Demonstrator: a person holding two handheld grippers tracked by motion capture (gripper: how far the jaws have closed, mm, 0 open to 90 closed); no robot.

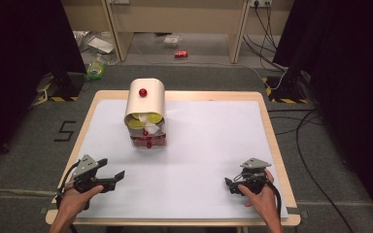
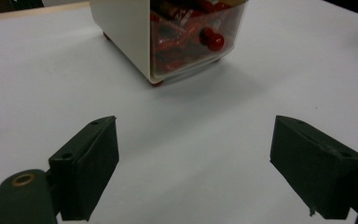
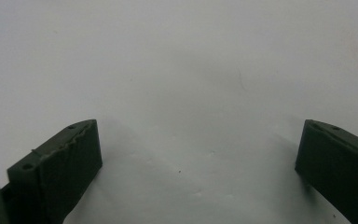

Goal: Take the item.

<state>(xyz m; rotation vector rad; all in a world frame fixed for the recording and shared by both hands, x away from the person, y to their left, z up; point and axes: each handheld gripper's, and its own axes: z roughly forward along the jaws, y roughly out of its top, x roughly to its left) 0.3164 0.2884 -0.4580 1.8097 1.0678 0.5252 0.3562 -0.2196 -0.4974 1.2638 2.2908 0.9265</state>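
While both hands rest low at the near edge of the table [image 1: 270, 127], the cream box [image 1: 145, 99] stands well apart from them at about twelve o'clock from the left gripper [image 1: 110, 177], toward the far left part of the white sheet [image 1: 209, 145]. It has a curved cream cover with a red knob [image 1: 143, 92] on top, and below the cover yellow and white pieces show in its open front. Under those sits a clear drawer [image 1: 148, 141] packed with red items, with a second red knob [image 2: 213, 40] on its face; in the left gripper view that drawer lies at about twelve o'clock beyond the jaws, with bare sheet between. The left gripper's jaws are spread wide and grasp nothing. Over at about three o'clock from it, the right gripper [image 1: 232, 184] sits in the person's right hand [image 1: 262, 199] near the table's right edge, its jaws likewise released and wide apart over plain white sheet. A red can [image 1: 181, 54] lies on the floor beyond the table, at about twelve o'clock.
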